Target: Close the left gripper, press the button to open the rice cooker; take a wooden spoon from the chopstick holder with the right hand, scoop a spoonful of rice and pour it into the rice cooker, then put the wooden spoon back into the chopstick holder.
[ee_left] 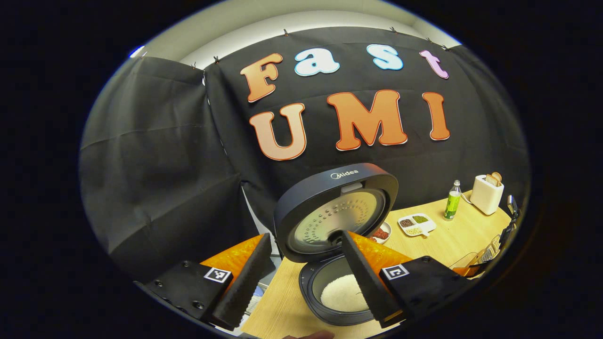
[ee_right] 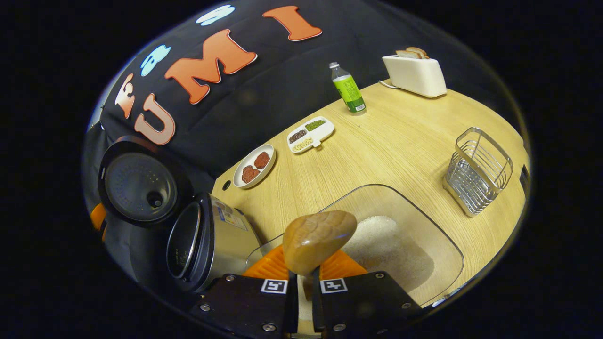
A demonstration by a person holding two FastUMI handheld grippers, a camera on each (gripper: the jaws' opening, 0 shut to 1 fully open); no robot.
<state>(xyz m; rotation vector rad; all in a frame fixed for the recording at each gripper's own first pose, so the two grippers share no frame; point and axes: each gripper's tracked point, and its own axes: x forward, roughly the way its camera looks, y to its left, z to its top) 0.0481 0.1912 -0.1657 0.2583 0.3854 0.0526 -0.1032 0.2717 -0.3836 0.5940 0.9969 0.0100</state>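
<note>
The rice cooker (ee_left: 330,282) stands open, its lid (ee_left: 337,209) raised, with white rice (ee_left: 341,294) in the inner pot. My left gripper (ee_left: 306,301) hovers just above and in front of it, open, nothing between its fingers. In the right gripper view the cooker (ee_right: 207,245) sits at the lower left. My right gripper (ee_right: 304,277) is shut on the handle of the wooden spoon (ee_right: 318,240). The spoon's bowl hangs over the near left edge of the clear rice container (ee_right: 405,226). The wire chopstick holder (ee_right: 478,172) stands to the right.
On the wooden table (ee_right: 386,141) along the back wall are a plate of red food (ee_right: 254,167), a divided dish of beans (ee_right: 311,132), a green bottle (ee_right: 348,92) and a white toaster (ee_right: 414,73).
</note>
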